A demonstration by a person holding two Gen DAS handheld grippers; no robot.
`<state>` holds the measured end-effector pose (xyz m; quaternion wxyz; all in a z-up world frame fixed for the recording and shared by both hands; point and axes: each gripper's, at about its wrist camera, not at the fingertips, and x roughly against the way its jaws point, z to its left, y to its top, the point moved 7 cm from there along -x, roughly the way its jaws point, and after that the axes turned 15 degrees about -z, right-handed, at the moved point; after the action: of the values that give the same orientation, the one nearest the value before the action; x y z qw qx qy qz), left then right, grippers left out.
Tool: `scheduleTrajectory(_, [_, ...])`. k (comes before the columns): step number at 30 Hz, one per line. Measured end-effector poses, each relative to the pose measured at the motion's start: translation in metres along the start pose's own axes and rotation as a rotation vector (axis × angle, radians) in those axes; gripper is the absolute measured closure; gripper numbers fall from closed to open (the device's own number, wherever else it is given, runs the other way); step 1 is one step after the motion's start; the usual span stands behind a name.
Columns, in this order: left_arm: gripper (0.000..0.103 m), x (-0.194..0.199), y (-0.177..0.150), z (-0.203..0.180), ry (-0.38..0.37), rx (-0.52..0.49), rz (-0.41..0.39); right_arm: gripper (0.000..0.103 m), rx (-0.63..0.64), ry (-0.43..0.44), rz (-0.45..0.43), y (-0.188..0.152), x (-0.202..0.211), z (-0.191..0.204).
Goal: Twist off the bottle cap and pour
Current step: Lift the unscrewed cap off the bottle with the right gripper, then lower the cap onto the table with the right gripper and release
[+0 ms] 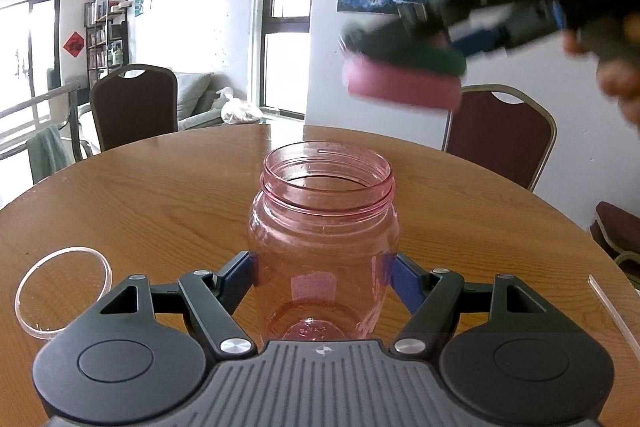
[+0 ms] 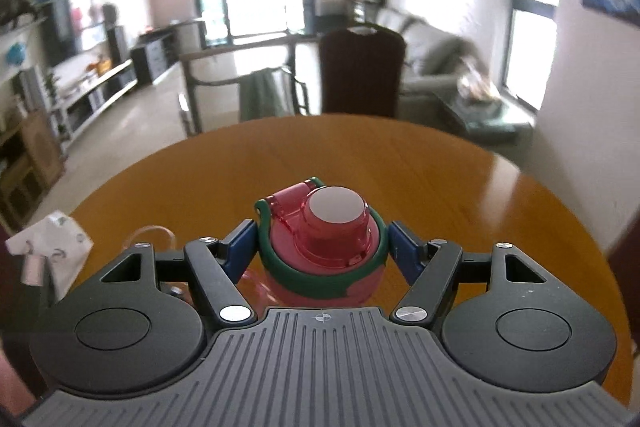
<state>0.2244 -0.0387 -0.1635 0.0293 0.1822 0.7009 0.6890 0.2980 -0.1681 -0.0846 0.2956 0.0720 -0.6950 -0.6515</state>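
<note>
The left gripper [image 1: 323, 269] is clamping its blue pads against the sides of a transparent pink plastic bottle [image 1: 323, 239], which is standing upright and uncapped near the middle of the round wooden table [image 1: 160, 195]. The right gripper [image 2: 322, 241] is squeezing the pink screw cap with a green band [image 2: 325, 239], holding it in the air above and to the right of the bottle's open mouth. A clear plastic ring [image 1: 64, 289] is lying flat on the table, left of the bottle.
</note>
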Motion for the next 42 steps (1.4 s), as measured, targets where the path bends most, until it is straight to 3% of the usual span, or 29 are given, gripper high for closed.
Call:
scheduleTrajectory(11, [0.031,-0.003,0.001,0.0,0.007,-0.013,0.002,0.031,-0.018,-0.028,0.104,-0.083,-0.03,-0.024])
scheduleTrajectory(25, [0.031,-0.005,0.002,0.002,0.025,-0.02,0.004,0.031,0.018,-0.028,0.174,-0.131,-0.05,-0.022])
scheduleTrajectory(38, [0.031,-0.008,0.002,0.003,0.028,-0.018,0.006,0.03,0.085,-0.027,0.215,-0.134,-0.059,-0.013])
scheduleTrajectory(42, [0.031,-0.008,0.001,0.002,0.029,-0.019,0.005,0.024,0.096,-0.027,0.21,-0.128,-0.056,-0.012])
